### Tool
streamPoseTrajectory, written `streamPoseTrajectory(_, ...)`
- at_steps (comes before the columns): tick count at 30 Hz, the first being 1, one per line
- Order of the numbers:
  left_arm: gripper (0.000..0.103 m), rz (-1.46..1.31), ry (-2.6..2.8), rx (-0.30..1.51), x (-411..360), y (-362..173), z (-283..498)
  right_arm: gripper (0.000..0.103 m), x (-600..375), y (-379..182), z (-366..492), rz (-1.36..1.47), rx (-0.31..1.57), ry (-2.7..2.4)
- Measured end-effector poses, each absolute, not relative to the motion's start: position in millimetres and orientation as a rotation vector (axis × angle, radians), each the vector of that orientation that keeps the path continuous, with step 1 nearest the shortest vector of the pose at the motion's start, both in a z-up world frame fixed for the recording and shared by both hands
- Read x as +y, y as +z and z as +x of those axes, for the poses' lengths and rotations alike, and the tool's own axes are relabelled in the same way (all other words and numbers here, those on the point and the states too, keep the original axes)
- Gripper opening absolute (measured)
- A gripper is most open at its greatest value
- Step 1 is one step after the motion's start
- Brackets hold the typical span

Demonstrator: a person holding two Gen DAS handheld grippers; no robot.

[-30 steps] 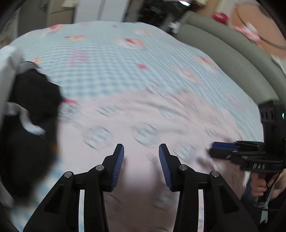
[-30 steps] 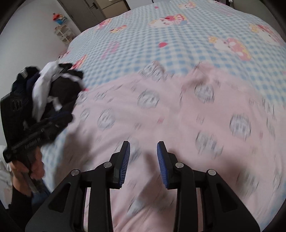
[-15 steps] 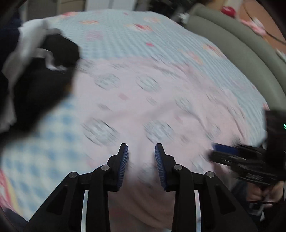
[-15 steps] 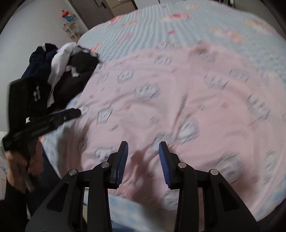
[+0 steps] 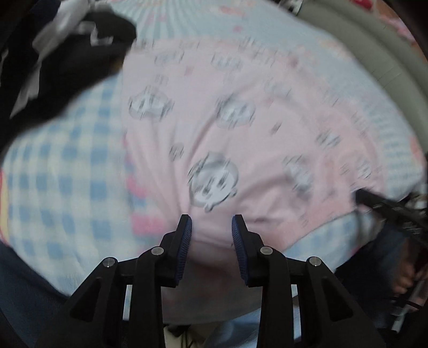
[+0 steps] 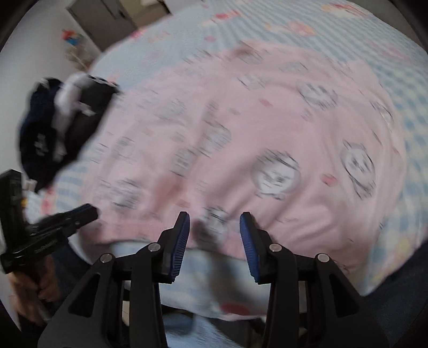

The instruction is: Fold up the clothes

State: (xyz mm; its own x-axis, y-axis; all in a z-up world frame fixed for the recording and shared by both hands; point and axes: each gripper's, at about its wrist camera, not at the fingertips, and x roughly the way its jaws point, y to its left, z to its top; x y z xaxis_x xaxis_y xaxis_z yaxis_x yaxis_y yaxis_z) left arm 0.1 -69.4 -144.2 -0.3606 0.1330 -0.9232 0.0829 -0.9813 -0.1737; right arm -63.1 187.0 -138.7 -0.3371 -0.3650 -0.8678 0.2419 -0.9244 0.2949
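Blue checked bedspread; grey headboard; dark door

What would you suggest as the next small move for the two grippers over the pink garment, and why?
Probably lower both and close on the near hem: the left gripper and right gripper are open above the near edge of the pink printed garment, which lies spread flat and ungrasped.

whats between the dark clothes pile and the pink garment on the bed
In the left wrist view, a wedge of bare blue checked bedsheet separates the dark clothes pile from the pink garment lower down; higher up they meet.
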Motion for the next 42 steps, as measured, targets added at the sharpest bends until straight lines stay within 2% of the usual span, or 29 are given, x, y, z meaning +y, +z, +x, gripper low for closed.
streamPoseTrajectory(4,0.034,-1.715,2.563,-0.281,-69.1,-126.5,7.8,0.035,209.2,-134.4,-48.4,1.551,-0.141,-2.319)
streamPoseTrajectory(10,0.034,-1.565,2.494,-0.260,-28.9,-118.1,-16.6,0.036,265.5,-117.5,-37.9,1.509,-0.363,-2.430)
streamPoseTrajectory(12,0.034,-1.525,2.465,-0.251,-14.3,-117.3,-25.7,0.036,278.5,-127.2,-45.7,1.562,-0.414,-2.446)
streamPoseTrajectory(16,0.034,-1.646,2.454,-0.228,-10.9,-134.4,-26.4,0.036,295.1,-139.7,-44.3,1.630,-0.430,-2.465)
streamPoseTrajectory(18,0.034,-1.637,2.436,-0.317,-19.5,-138.9,-19.4,0.037,307.7,-141.6,-39.6,1.640,-0.463,-2.475)
streamPoseTrajectory(20,0.034,-1.618,2.438,-0.333,-20.1,-136.6,-17.9,0.037,319.1,-142.3,-36.2,1.650,-0.475,-2.501)
streamPoseTrajectory(26,0.034,-1.490,2.444,-0.304,3.3,-114.8,-16.2,0.037,320.1,-145.5,-46.4,1.538,-0.613,-2.410)
streamPoseTrajectory(28,0.034,-1.440,2.435,-0.268,17.1,-108.2,-19.2,0.030,309.4,-150.0,-51.9,1.535,-0.599,-2.378)
streamPoseTrajectory(30,0.034,-1.436,2.421,-0.240,25.7,-108.1,-22.9,0.028,301.5,-158.2,-56.4,1.559,-0.599,-2.347)
streamPoseTrajectory(34,0.034,-1.539,2.398,-0.195,29.0,-126.8,-30.7,0.012,298.6,-160.6,-51.3,1.592,-0.481,-2.434)
streamPoseTrajectory(42,0.034,-1.548,2.392,-0.270,17.4,-135.9,-20.1,0.013,319.5,-150.1,-38.8,1.572,-0.528,-2.500)
